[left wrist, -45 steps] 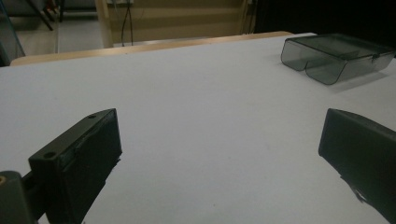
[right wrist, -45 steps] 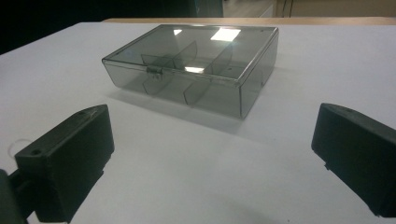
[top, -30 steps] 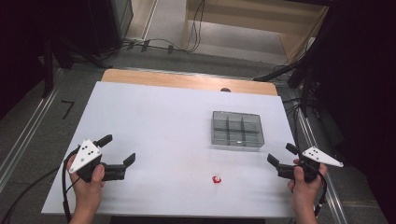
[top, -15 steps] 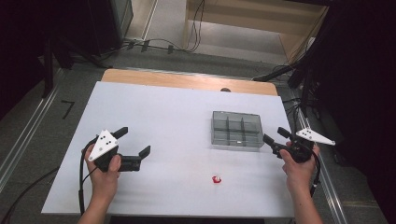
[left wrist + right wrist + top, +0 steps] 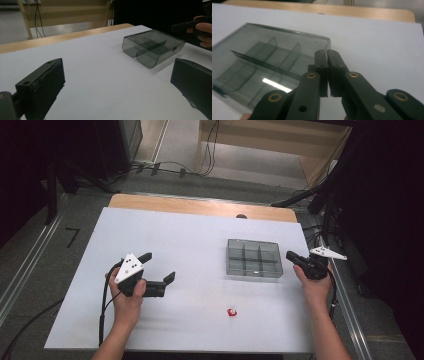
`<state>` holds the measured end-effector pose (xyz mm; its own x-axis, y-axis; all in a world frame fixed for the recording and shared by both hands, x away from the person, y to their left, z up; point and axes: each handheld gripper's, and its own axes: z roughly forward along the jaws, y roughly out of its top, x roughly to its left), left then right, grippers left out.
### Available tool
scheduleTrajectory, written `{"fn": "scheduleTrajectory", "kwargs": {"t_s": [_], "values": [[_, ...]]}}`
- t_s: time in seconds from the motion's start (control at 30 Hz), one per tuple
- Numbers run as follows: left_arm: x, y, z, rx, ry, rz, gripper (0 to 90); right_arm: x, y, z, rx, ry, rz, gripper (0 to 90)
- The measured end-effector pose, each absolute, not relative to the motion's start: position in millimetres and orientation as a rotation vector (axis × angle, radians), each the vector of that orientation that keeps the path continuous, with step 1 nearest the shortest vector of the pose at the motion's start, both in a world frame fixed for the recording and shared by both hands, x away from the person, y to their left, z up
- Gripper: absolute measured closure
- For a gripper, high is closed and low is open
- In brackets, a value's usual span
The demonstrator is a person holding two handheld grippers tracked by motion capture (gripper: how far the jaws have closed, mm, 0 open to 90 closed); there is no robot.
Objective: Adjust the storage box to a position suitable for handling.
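The clear compartment box [image 5: 254,259] sits on the white bench [image 5: 190,235] at about 3 o'clock from the bench centre, lid shut as far as can be judged. The right tongs [image 5: 291,256] are pressed together, empty, with their tips just beside the box's 3 o'clock edge; in the right gripper view they point over the box [image 5: 269,62] lid. The left tongs [image 5: 159,268] are spread wide apart, empty, near 9 o'clock of the bench centre, well apart from the box and aimed toward it [image 5: 152,47]. A small red-and-white item [image 5: 232,312] lies loose on the bench at 6 o'clock from the box, untouched.

Status: approach stage only. Nothing is grasped. By judgement, opening the box and loading the small item remain to be done.
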<state>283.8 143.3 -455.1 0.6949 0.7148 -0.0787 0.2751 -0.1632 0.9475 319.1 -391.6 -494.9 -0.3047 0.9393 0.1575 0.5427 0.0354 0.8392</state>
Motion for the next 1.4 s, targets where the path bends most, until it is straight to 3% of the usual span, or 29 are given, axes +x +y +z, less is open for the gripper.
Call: {"fn": "scheduleTrajectory", "kwargs": {"t_s": [0.87, 1.07, 1.4], "values": [[314.3, 84.5, -467.6, 1.815, 0.820, 0.415, 8.7, 344.4, -386.1, -522.3, 1.575, 2.004, 1.164, 87.9], [320.5, 76.4, -475.2, 1.821, 0.857, 0.424, 19.9, 342.2, -385.3, -520.6, 1.562, 2.014, 1.169, 87.9], [326.5, 65.4, -481.2, 1.823, 0.854, 0.381, 29.5, 340.6, -360.9, -515.1, 1.451, 2.075, 1.198, 87.9]]}}
